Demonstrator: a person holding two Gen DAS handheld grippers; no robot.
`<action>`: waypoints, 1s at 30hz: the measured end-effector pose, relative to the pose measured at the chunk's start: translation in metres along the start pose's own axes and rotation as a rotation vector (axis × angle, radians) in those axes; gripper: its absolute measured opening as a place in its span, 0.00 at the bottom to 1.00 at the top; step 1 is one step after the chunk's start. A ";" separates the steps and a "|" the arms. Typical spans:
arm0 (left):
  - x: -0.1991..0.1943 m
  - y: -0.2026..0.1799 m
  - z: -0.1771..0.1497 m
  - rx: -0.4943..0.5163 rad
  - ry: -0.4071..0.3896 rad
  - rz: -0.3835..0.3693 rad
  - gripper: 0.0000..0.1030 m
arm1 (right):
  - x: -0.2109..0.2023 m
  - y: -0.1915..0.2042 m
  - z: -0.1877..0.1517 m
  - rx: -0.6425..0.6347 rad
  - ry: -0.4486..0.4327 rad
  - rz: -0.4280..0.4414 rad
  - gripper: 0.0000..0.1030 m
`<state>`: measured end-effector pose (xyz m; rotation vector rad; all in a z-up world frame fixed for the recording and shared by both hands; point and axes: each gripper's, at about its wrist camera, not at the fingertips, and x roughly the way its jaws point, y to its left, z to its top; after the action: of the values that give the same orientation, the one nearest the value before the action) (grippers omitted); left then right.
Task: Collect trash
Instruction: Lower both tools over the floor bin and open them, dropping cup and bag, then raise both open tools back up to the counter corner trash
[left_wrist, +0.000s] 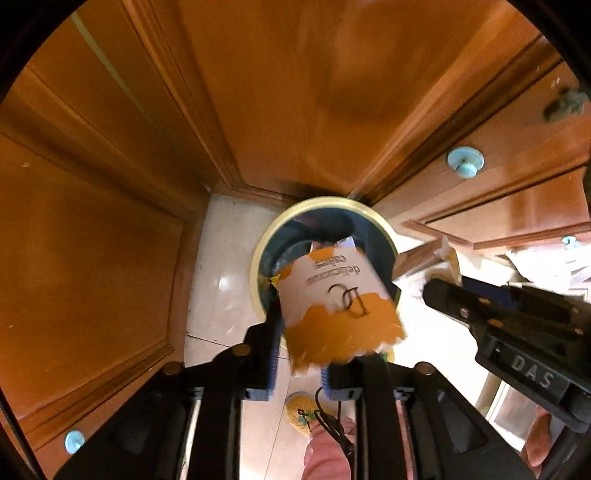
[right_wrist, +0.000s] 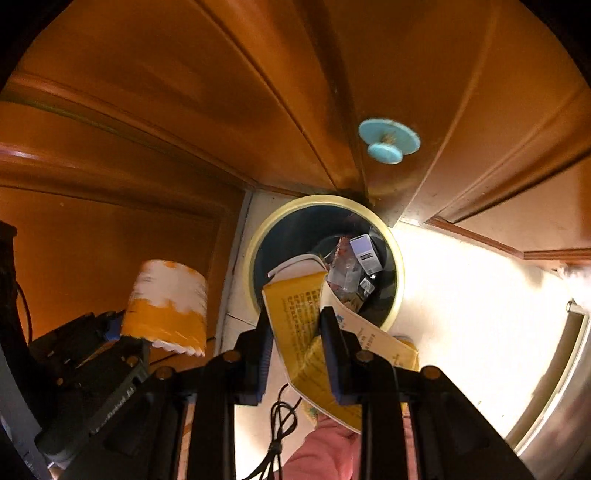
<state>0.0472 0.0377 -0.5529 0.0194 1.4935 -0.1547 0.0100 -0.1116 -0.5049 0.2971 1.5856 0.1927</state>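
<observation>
An orange and white paper cup (left_wrist: 332, 306) hangs over the round bin (left_wrist: 258, 258), a dark bin with a cream rim. The cup's lower edge sits between the fingers of my left gripper (left_wrist: 301, 347), with a gap showing beside the left pad, so the gripper is open. From the right wrist, the cup (right_wrist: 166, 302) is at the tip of the left gripper (right_wrist: 110, 332). My right gripper (right_wrist: 295, 321) is shut on a folded yellow booklet (right_wrist: 295, 325) above the bin's rim (right_wrist: 251, 251). Several bits of packaging (right_wrist: 354, 266) lie inside. The right gripper (left_wrist: 439, 291) comes in from the right.
Brown wooden cabinet doors (left_wrist: 110, 240) with light-blue knobs (left_wrist: 465, 162) (right_wrist: 388, 142) close around the bin on three sides. Pale glossy floor tiles (right_wrist: 461, 295) spread to the right. A pink sleeve (right_wrist: 325, 454) and a black cable (right_wrist: 280, 417) hang below the grippers.
</observation>
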 end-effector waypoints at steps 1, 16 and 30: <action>0.003 -0.001 -0.002 0.009 0.001 0.003 0.28 | 0.003 0.002 0.002 -0.006 0.008 -0.014 0.26; -0.020 0.010 -0.005 -0.044 0.013 0.043 0.65 | -0.020 0.012 0.000 -0.023 -0.004 -0.046 0.47; -0.162 0.021 -0.035 -0.133 -0.074 0.052 0.65 | -0.130 0.049 -0.027 -0.062 -0.084 -0.032 0.47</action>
<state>0.0040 0.0773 -0.3960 -0.0541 1.4250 -0.0132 -0.0110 -0.1034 -0.3650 0.2289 1.4972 0.2013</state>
